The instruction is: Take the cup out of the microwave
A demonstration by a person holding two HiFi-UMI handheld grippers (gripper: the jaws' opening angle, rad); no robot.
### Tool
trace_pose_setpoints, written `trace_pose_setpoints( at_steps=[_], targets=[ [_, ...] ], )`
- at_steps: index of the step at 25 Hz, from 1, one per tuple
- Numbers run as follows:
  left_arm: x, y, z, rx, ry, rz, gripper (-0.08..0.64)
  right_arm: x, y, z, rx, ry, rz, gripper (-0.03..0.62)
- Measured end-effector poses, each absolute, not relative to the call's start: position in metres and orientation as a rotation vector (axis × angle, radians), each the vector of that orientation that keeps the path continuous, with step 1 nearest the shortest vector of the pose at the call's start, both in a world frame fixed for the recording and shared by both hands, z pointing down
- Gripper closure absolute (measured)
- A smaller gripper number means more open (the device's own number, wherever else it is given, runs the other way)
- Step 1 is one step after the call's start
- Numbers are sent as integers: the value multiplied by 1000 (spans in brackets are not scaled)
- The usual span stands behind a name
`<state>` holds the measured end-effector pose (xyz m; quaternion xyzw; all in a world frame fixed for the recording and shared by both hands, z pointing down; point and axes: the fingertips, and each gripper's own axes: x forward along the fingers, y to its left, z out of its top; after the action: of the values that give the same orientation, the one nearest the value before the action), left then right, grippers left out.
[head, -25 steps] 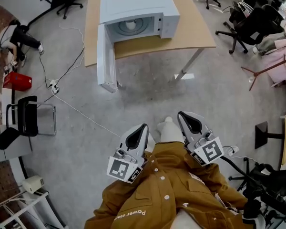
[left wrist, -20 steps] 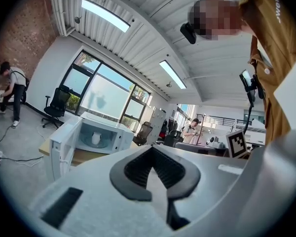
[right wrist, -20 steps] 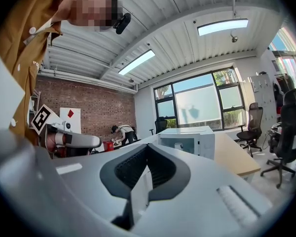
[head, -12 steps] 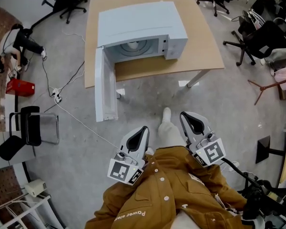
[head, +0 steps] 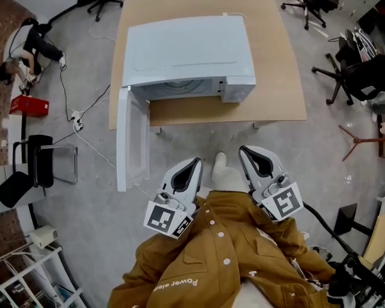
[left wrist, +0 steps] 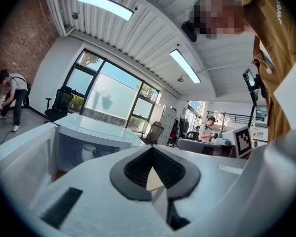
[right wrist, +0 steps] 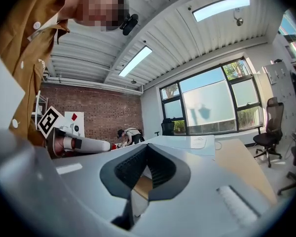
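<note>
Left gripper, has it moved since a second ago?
Yes. The left gripper has moved forward toward the table: the open microwave door, well ahead of it before, now reaches back alongside it to its left.

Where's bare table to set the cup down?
Widest bare patch: table right of the microwave, out to its right edge. A narrower strip runs between microwave and front edge. Left is tight: the open door stands out there.

the microwave (head: 186, 47) on the table (head: 273, 98) stands with its mouth open toward the person, the cup (left wrist: 89, 151) inside. its door (head: 129, 140) swings out past the table edge on the left, walling that side. bare floor (head: 192, 143) lies before it; a cable (head: 91, 100) trails left of the door.
</note>
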<state>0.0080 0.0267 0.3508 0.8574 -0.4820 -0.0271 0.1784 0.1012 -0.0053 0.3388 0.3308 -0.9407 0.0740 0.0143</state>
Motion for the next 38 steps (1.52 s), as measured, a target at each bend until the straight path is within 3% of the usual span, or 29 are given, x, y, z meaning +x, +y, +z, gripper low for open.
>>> trace_pose_setpoints(
  at_steps=[11,19,21,24,38],
  targets=[
    [-14,-34,346,2391,-1442,-117,563,77,-56,341,986,-2941,249,588],
    [-71,-82,413,2360,-1699,-5,561,56,-55,344,985,-2921,238,588],
    [-80,-100,435,2314,-1726,-13,376,50,-53,351,973,-2905,231,588],
    [-92,-132,470,2286,-1757,34,292,43,-50,364,970,-2876,232,588],
    [-115,-250,568,2269,-1815,208,196,29,-54,392,1073,-2801,237,588]
  ],
)
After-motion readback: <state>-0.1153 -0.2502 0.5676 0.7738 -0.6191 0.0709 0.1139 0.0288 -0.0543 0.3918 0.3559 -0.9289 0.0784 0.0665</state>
